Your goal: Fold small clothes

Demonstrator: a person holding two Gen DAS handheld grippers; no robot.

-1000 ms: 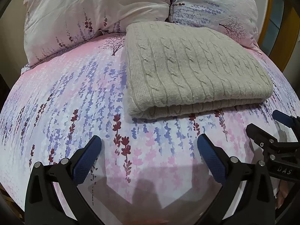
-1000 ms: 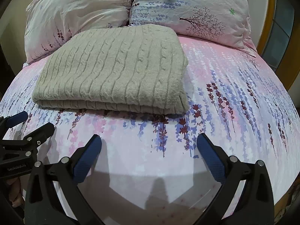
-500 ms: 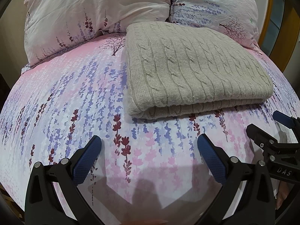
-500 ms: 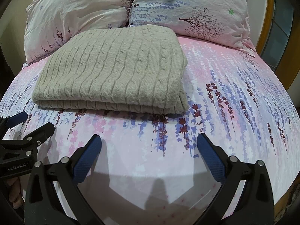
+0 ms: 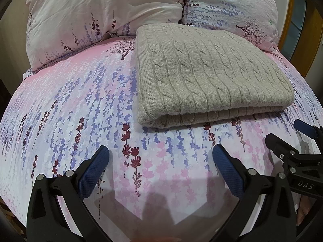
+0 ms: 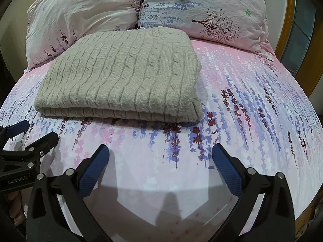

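Note:
A beige cable-knit sweater [image 5: 208, 72] lies folded into a neat rectangle on the bed, its folded edge toward me; it also shows in the right wrist view [image 6: 123, 76]. My left gripper [image 5: 160, 157] is open and empty, hovering over the bedspread short of the sweater's near left corner. My right gripper [image 6: 160, 157] is open and empty, short of the sweater's near right corner. Each gripper shows at the edge of the other's view: the right one [image 5: 290, 141] and the left one [image 6: 30, 139].
The floral pink and lavender bedspread [image 5: 66, 109] covers the bed. Two matching pillows [image 5: 105, 14] [image 6: 203, 6] lean behind the sweater. A wooden frame [image 6: 290, 20] stands at the far right. The bed's front edge is just below the grippers.

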